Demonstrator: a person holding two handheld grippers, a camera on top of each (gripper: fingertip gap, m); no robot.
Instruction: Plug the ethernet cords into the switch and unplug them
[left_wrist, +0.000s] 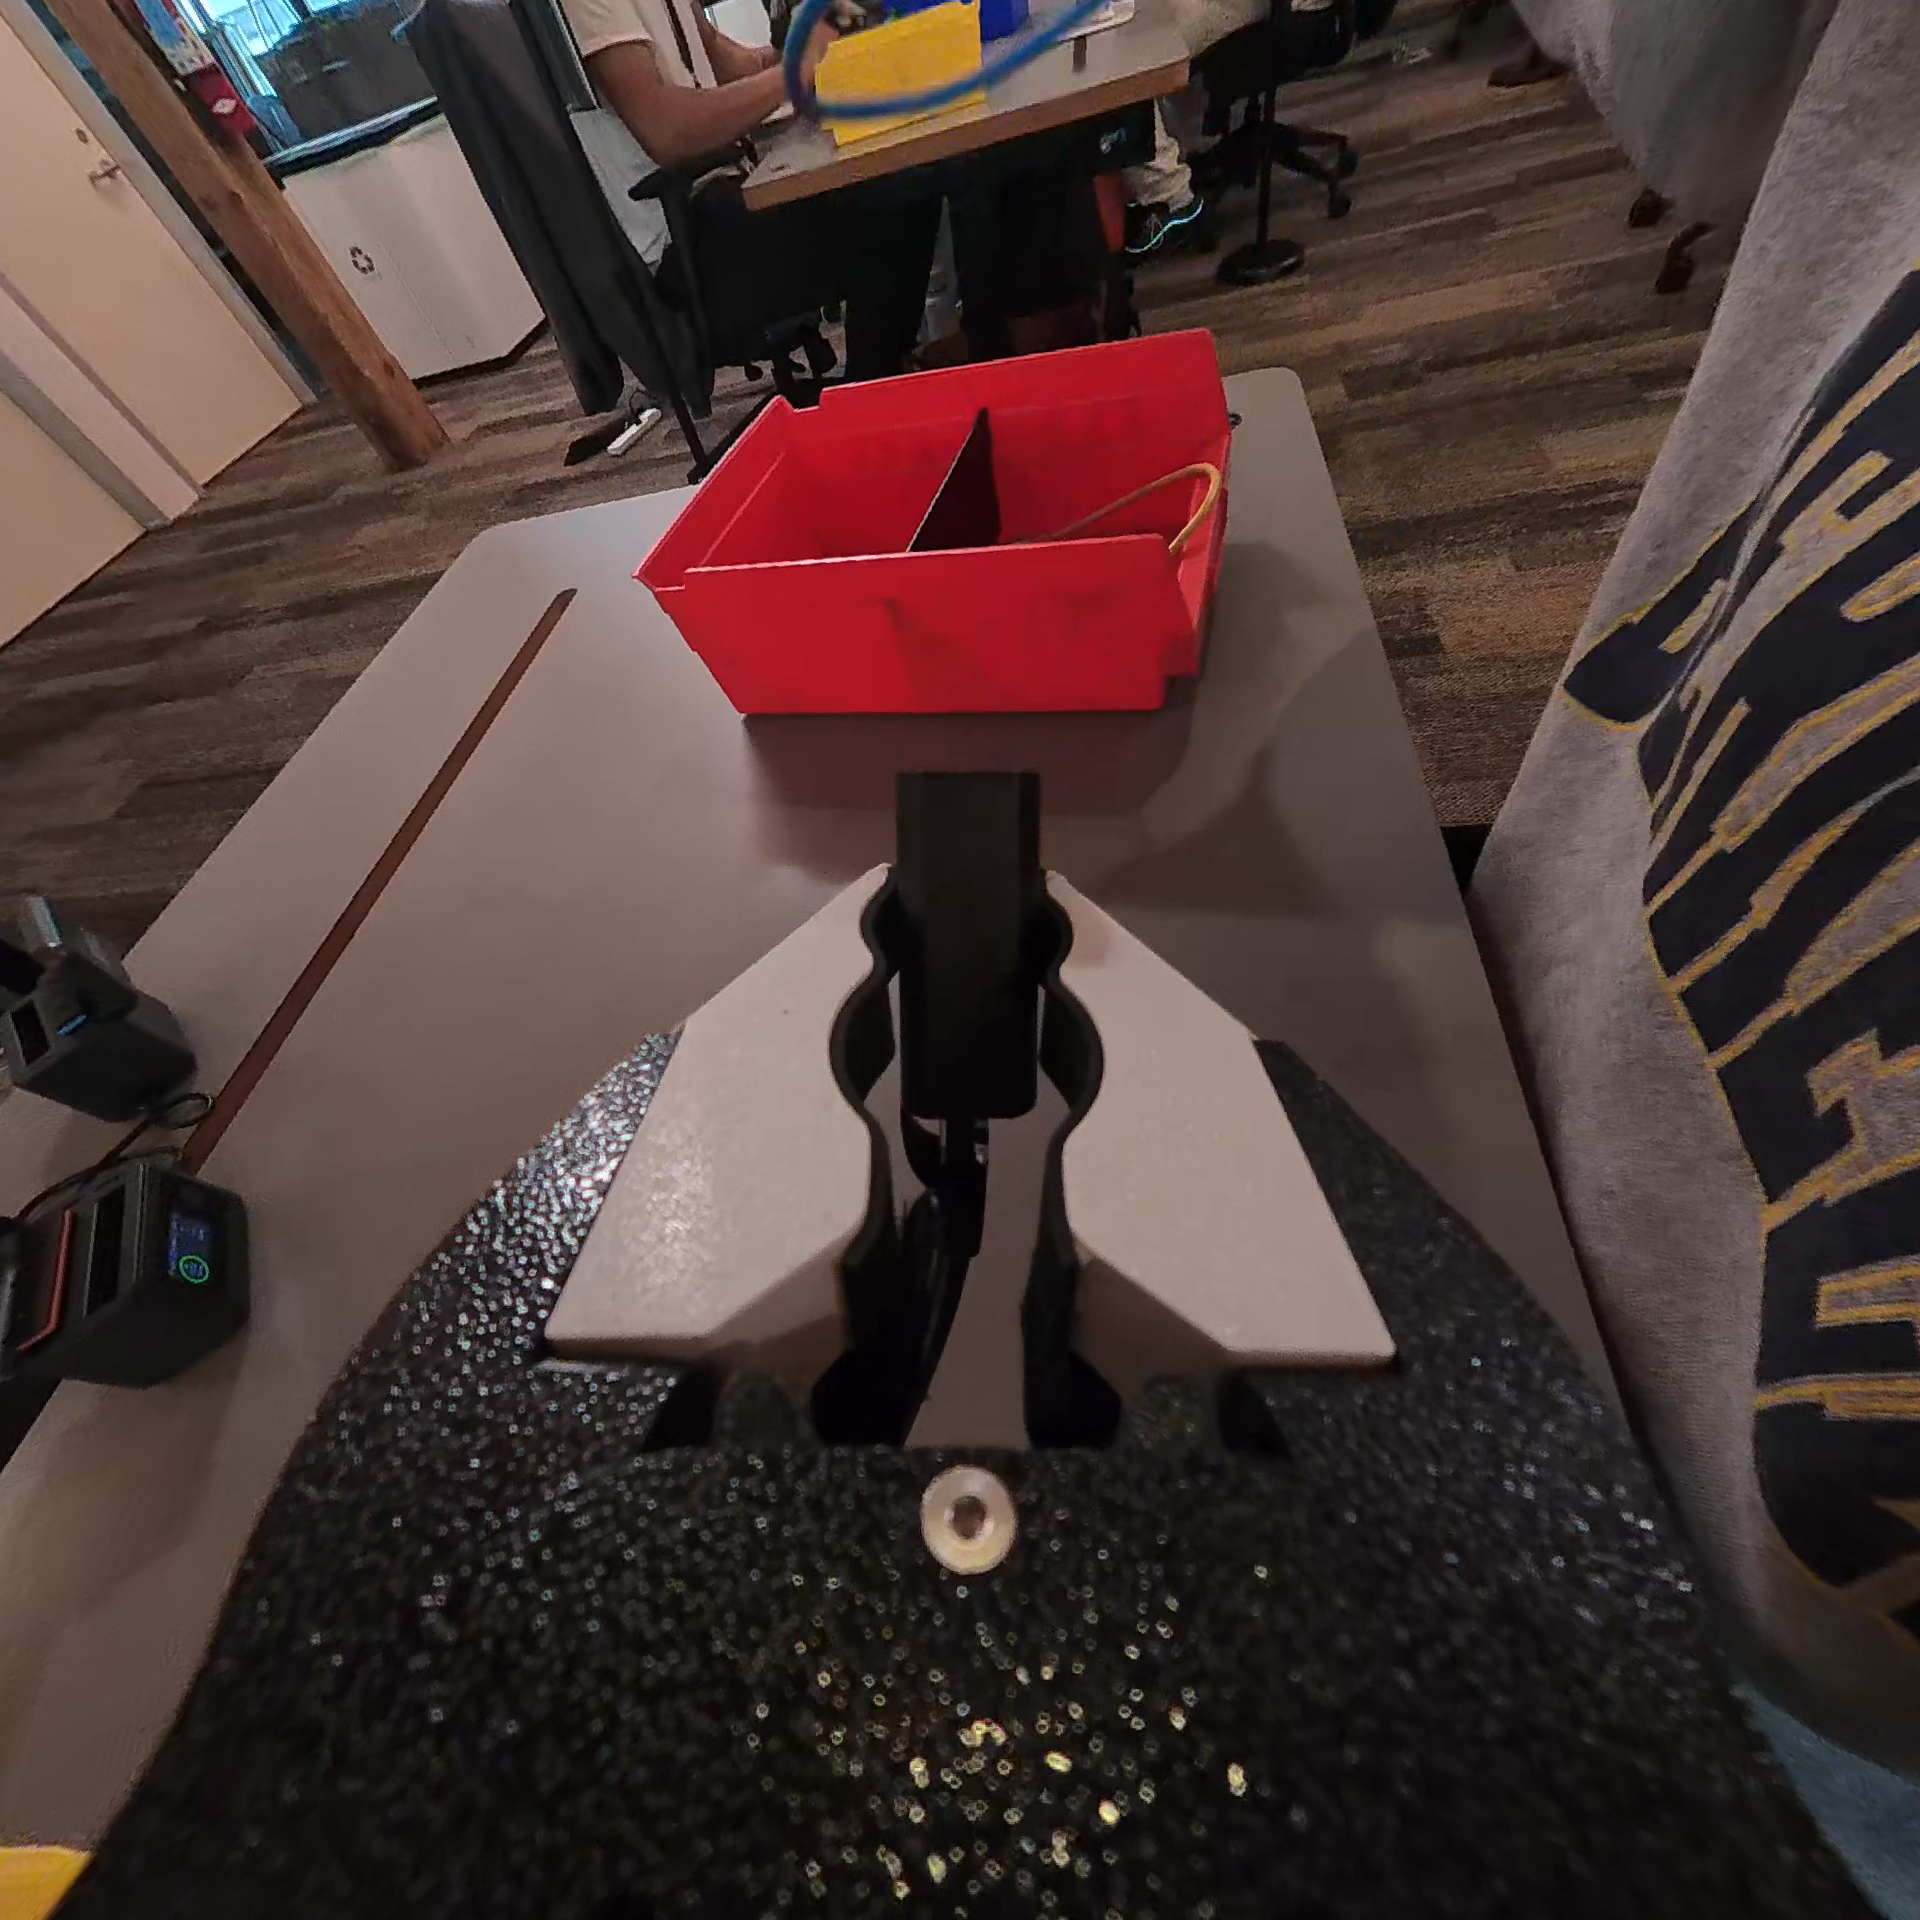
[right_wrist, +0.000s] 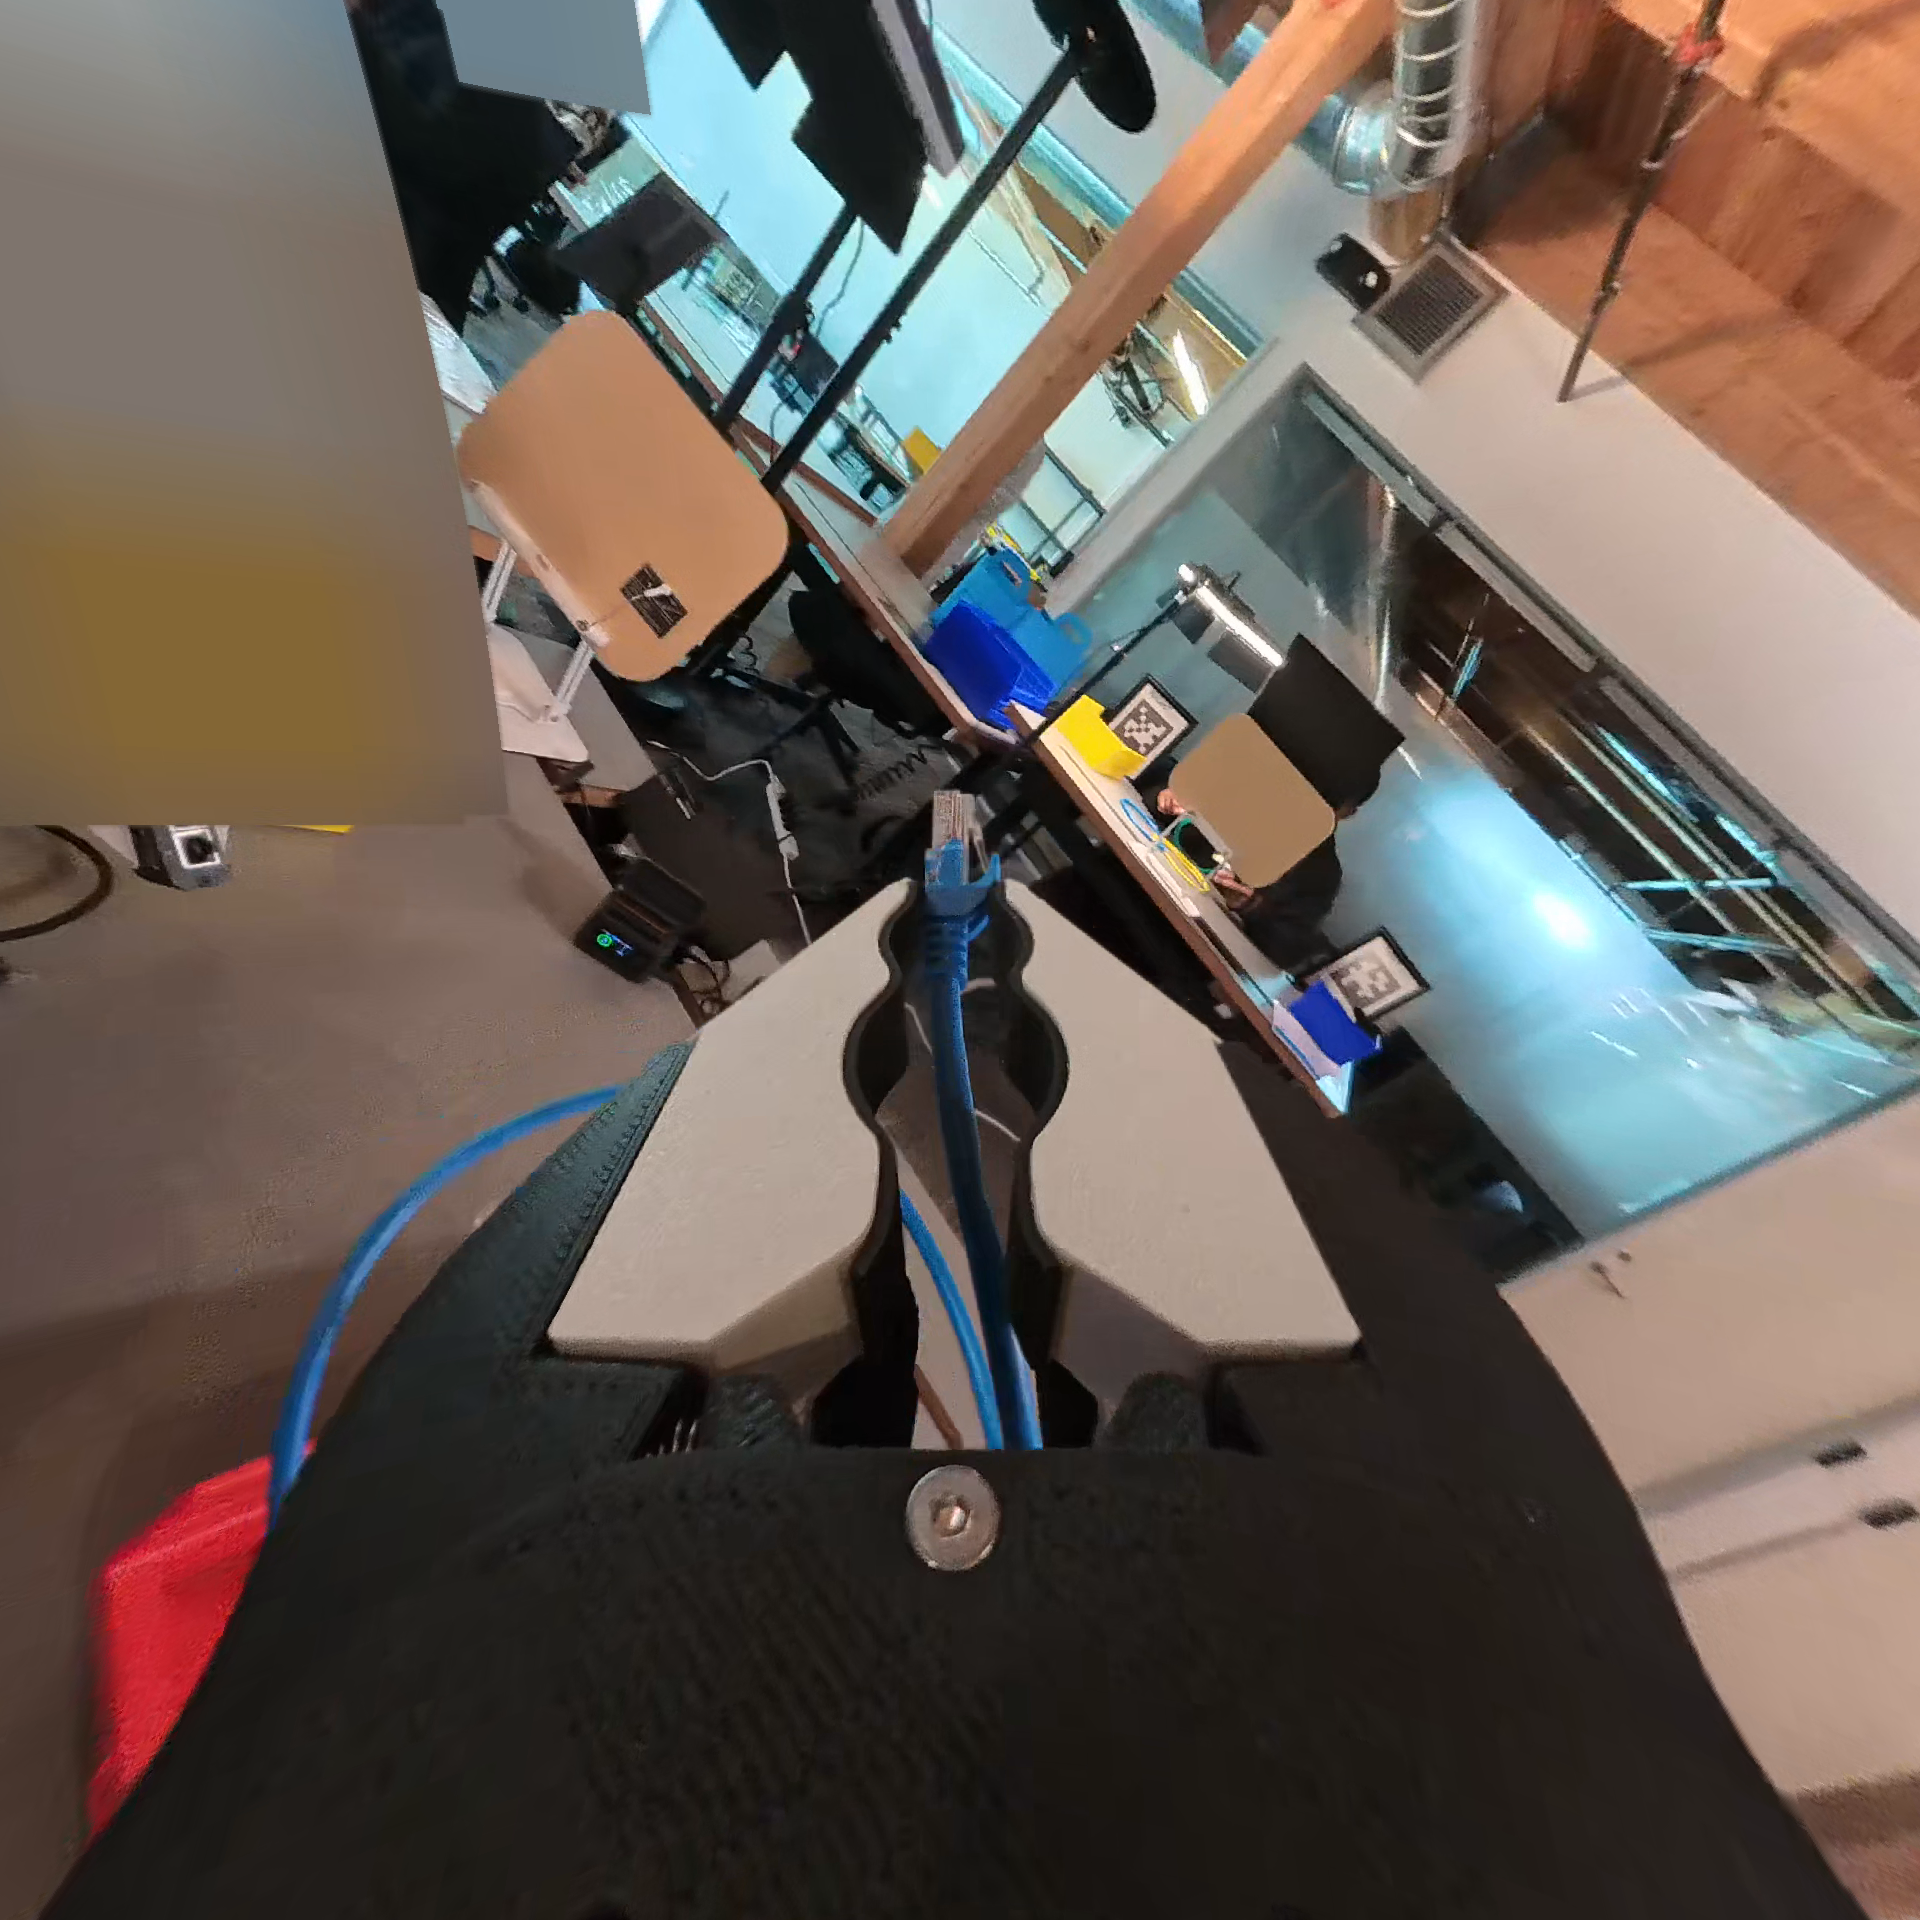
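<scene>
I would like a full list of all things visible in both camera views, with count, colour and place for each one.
switch: one, black, held between the left gripper's fingers, above the table
ethernet cord: one, blue, in the right gripper, plug past the fingertips
red bin: one, with black divider, on the far part of the table
yellow cord: one, in the bin's right compartment
table: one, grey-brown, under the bin
black devices: two, left table edge
yellow bin: one, on a far desk
left gripper: one, grey fingers, black body
right gripper: one, same colours
</scene>
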